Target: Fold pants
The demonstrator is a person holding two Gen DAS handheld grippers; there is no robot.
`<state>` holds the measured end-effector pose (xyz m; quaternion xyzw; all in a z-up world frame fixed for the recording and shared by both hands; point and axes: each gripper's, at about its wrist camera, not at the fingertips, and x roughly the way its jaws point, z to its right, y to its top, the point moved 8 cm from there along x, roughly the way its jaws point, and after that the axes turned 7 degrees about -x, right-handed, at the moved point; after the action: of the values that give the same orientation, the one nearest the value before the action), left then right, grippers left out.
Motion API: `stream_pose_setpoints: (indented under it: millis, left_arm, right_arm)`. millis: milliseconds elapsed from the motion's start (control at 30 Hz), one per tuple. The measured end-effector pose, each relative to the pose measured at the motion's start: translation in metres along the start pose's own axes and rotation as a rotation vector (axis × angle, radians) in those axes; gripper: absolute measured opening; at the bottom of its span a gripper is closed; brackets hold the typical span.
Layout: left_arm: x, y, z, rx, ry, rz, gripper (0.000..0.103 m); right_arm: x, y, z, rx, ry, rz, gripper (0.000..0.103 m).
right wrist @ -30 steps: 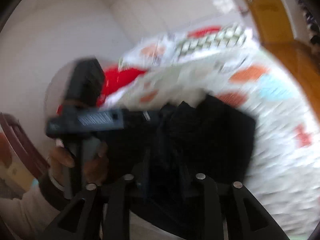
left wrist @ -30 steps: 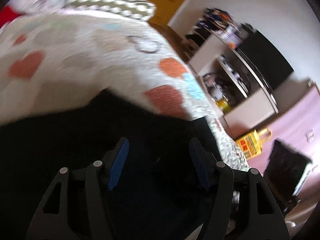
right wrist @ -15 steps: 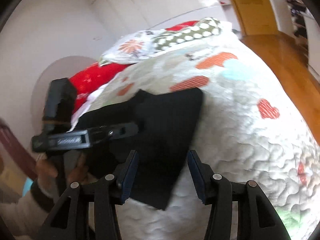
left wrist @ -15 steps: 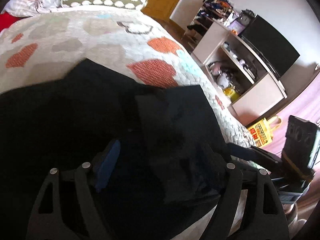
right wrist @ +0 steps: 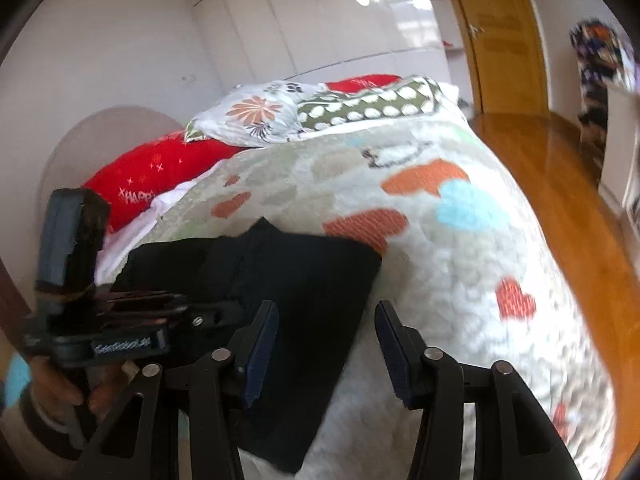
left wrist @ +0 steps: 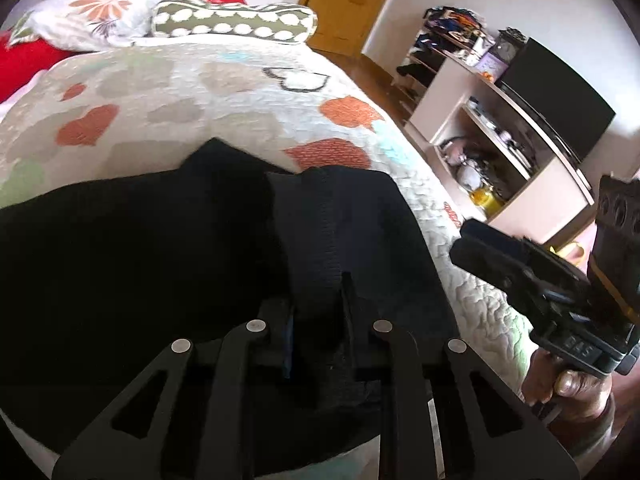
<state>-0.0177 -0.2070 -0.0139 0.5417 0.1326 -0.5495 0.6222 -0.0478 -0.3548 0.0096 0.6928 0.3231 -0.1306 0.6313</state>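
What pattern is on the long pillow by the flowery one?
Olive green with rows of white spots on the long pillow, clearest in the left wrist view.

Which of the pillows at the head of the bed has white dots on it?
The olive-green pillow. The white pillow beside it bears orange flowers, the red one small stars.

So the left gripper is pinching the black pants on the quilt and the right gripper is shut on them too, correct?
Not quite. The right gripper is open, holding nothing, as the right wrist view shows: its fingers stand apart over the pants. The left gripper does pinch the pants on the quilt.
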Motion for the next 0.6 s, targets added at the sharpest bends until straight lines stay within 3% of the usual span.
stream_pose_setpoints:
  millis: [100, 200, 533, 600]
  left_arm:
    - [0.012, -0.006, -0.012, -0.027, 0.037, -0.026, 0.018]
    - [0.02, -0.01, -0.018, -0.058, 0.052, -0.026, 0.019]
    - [0.004, -0.016, -0.014, -0.035, 0.133, 0.03, 0.028]
    - [-0.001, -0.016, -0.016, -0.036, 0.149, 0.044, 0.035]
  right_arm:
    - [0.021, -0.001, -0.017, -0.03, 0.026, -0.039, 0.042]
    - [0.066, -0.03, -0.016, -0.059, -0.035, -0.201, 0.042]
    - [0.023, -0.034, -0.016, -0.039, -0.037, -0.174, 0.043]
    - [0.018, -0.039, -0.018, -0.038, -0.036, -0.179, 0.044]
